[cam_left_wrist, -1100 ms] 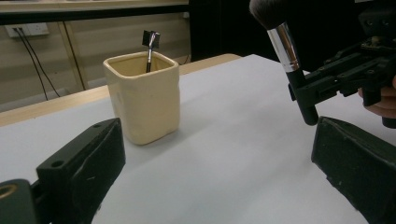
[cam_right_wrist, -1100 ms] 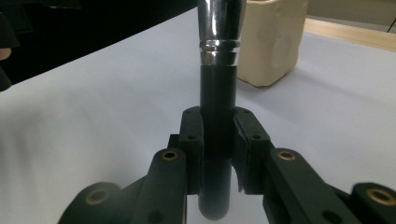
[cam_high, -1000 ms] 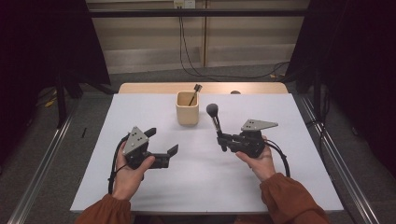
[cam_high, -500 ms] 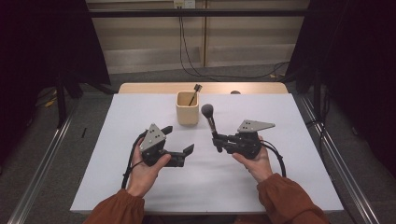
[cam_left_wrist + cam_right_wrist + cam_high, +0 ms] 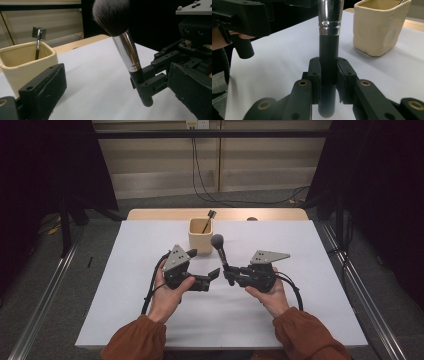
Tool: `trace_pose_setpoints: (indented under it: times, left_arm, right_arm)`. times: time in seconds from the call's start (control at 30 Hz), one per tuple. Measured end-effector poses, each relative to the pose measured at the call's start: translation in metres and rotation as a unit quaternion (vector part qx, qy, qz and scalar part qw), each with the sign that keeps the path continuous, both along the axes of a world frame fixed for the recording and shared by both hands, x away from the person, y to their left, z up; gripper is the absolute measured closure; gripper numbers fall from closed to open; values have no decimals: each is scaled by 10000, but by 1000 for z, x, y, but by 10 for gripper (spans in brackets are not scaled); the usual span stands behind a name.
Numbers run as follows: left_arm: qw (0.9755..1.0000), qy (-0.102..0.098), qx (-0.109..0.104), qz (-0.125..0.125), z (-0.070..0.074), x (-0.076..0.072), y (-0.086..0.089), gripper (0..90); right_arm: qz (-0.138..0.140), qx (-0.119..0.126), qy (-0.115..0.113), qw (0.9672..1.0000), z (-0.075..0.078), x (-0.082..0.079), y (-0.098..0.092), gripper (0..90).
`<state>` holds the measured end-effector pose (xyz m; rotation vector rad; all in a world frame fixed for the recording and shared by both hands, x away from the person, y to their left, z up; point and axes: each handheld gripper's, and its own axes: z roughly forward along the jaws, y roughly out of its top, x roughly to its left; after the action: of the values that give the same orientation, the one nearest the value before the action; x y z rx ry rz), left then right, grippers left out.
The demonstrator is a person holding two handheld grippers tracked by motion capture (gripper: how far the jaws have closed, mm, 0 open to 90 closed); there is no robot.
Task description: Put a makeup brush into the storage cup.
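A makeup brush (image 5: 220, 251) with a dark fluffy head and a silver ferrule stands nearly upright over the white table. My right gripper (image 5: 230, 274) is shut on its black handle (image 5: 329, 52), with the pads pressing from both sides. My left gripper (image 5: 204, 263) is open just left of the brush, its jaws wide apart. In the left gripper view the brush (image 5: 126, 50) rises ahead between them, untouched. Behind stands a cream square cup (image 5: 201, 240) holding a small comb brush (image 5: 208, 217); the cup (image 5: 25, 62) and the comb brush (image 5: 38, 37) are at the left, and the cup (image 5: 377, 27) also appears at the upper right.
A white sheet (image 5: 150, 310) covers the table, with a strip of bare wood (image 5: 165, 214) along the far edge. A small dark object (image 5: 251, 219) lies on that strip. Metal rails and cables run along the floor around the table.
My left gripper has moved right across the table, close to the brush and the right gripper. The right gripper has drifted slightly left, still shut on the brush.
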<state>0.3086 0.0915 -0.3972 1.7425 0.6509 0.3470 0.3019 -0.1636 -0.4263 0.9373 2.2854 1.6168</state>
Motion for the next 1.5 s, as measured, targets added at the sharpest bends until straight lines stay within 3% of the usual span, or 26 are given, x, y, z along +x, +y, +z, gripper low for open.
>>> trace_pose_setpoints:
  times: [0.37,0.63,0.73,0.8,1.0,1.27,1.5]
  left_arm:
    - [9998,-12,217,-29,0,9,-17,21]
    - [9998,119,160,-89,-2,13,-24,48]
    - [9997,133,124,-151,-4,13,-24,156]
    - [9997,138,157,-157,-5,13,-24,172]
    - [9997,208,12,-141,-7,16,-22,368]
    - [9993,307,0,-212,-11,15,-25,512]
    - [9988,420,-152,-209,-11,17,-23,557]
  right_arm:
    - [43,4,12,10000,-1,-1,4,757]
    - [66,3,31,10000,-2,-3,5,757]
    - [90,-5,34,10000,-2,-3,7,757]
    - [108,-21,30,9999,-2,-4,8,757]
    - [118,-41,30,9999,-3,-4,10,757]
    - [42,-118,46,9999,-4,-4,10,757]
    - [30,-144,78,9999,-6,-3,11,757]
